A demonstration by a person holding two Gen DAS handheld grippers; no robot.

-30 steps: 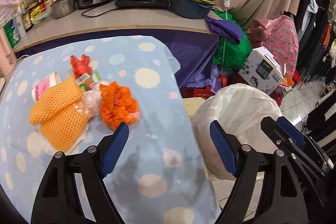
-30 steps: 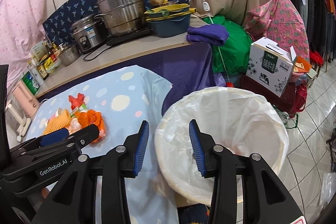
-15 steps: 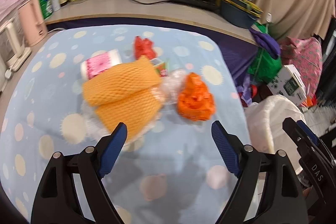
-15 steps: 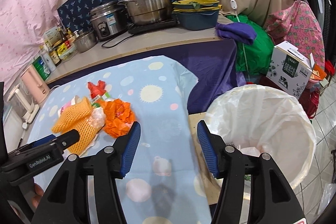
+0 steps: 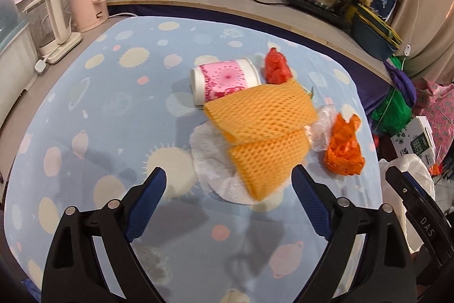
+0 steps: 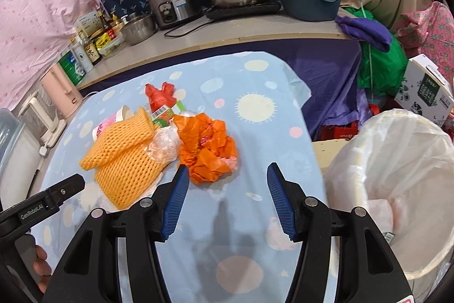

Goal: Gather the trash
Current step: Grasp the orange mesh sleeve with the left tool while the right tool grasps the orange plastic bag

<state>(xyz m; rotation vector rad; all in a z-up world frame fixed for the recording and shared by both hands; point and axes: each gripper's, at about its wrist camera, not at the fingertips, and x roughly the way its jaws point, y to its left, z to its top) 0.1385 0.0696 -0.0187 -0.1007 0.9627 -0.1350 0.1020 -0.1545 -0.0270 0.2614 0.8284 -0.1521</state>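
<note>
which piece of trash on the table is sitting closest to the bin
The crumpled orange plastic bag. It lies at the pile's edge towards the white-lined bin; the orange foam nets, pink-labelled cup and red bag sit farther away.

- Your left wrist view looks steeply down, close over the tablecloth (image 5: 119,110).
- Your right wrist view faces likewise from the bin (image 6: 397,189) side.
- Both share the orange foam net (image 5: 264,127) (image 6: 124,155).
</note>
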